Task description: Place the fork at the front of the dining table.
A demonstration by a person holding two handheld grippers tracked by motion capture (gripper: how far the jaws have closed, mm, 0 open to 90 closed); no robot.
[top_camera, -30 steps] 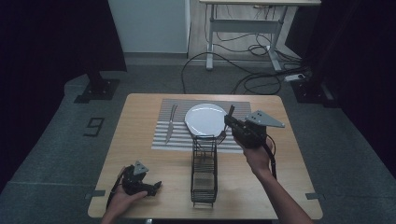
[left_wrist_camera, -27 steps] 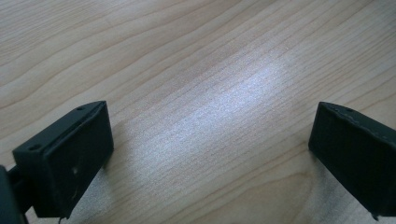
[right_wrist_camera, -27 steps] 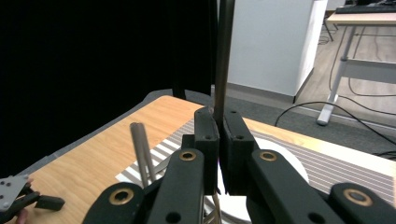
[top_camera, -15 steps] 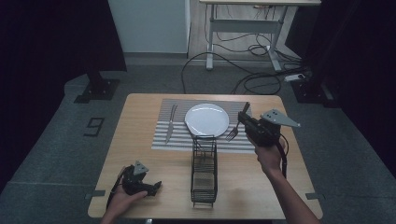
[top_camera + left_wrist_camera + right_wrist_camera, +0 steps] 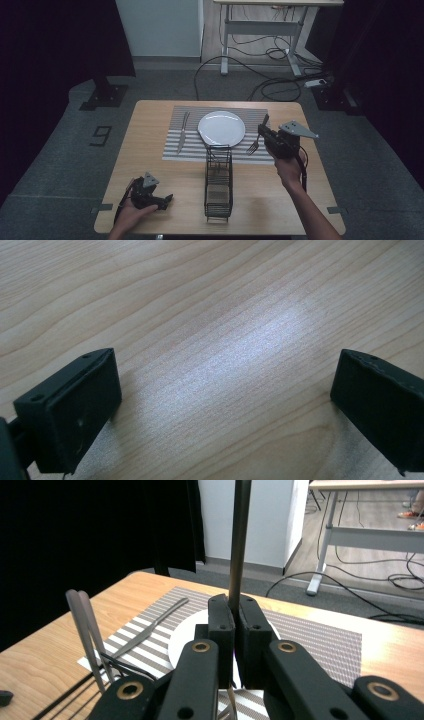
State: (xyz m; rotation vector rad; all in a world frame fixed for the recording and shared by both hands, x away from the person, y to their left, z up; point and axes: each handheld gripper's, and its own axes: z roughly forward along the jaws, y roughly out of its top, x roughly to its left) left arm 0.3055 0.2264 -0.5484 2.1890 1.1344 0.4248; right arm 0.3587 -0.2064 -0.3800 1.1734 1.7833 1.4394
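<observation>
Grey carpet floor (image 5: 360, 165), dark curtains at both sides, cables trailing under a far desk (image 5: 260, 30). The wooden bench (image 5: 150, 200) carries a striped placemat (image 5: 172, 152), a white plate (image 5: 221, 128) on it, a knife (image 5: 182, 131) left of the plate, and a black wire rack (image 5: 218, 182) nearer the person. The right claw (image 5: 262, 132) is clenched on a fork (image 5: 253, 145), lifted over the mat's right edge, handle up, tines hanging down. The left claw (image 5: 225, 405) sits released, low over bare wood at the near-left corner.
</observation>
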